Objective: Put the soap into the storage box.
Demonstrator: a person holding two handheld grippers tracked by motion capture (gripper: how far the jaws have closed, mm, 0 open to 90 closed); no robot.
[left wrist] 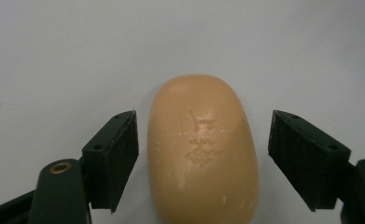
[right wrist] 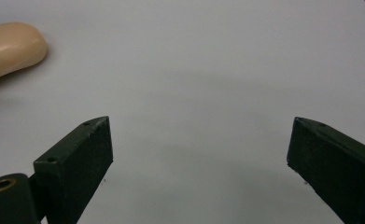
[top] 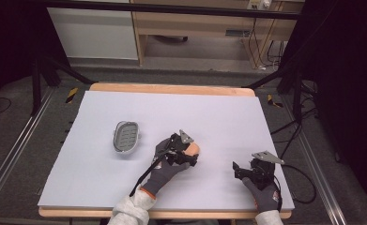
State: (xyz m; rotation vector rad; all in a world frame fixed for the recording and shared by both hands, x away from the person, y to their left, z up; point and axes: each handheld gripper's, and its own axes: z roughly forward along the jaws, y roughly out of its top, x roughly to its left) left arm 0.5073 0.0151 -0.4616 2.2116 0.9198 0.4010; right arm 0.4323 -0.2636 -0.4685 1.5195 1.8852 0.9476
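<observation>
**Soap bracketed, not yet pinched**

The soap bar [left wrist: 202, 151] lies flat on the table [top: 101, 187], right of the grey soap dish [top: 126, 136]. I have the left gripper [left wrist: 202, 158] straddling its long sides, jaws apart with a gap on each side, probably lined up for a squeeze. Right gripper [right wrist: 199, 163] is spread wide over bare surface nearby, holding nothing, out of the way.

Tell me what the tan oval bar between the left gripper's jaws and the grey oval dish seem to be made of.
The bar looks like solid soap: a matte, waxy tan surface with a worn stamped mark and faint scratches. The dish looks like moulded plastic, though the material is hard to tell: a smooth light-grey rim around a darker slotted floor. The left gripper stands open around the bar without touching it.
</observation>
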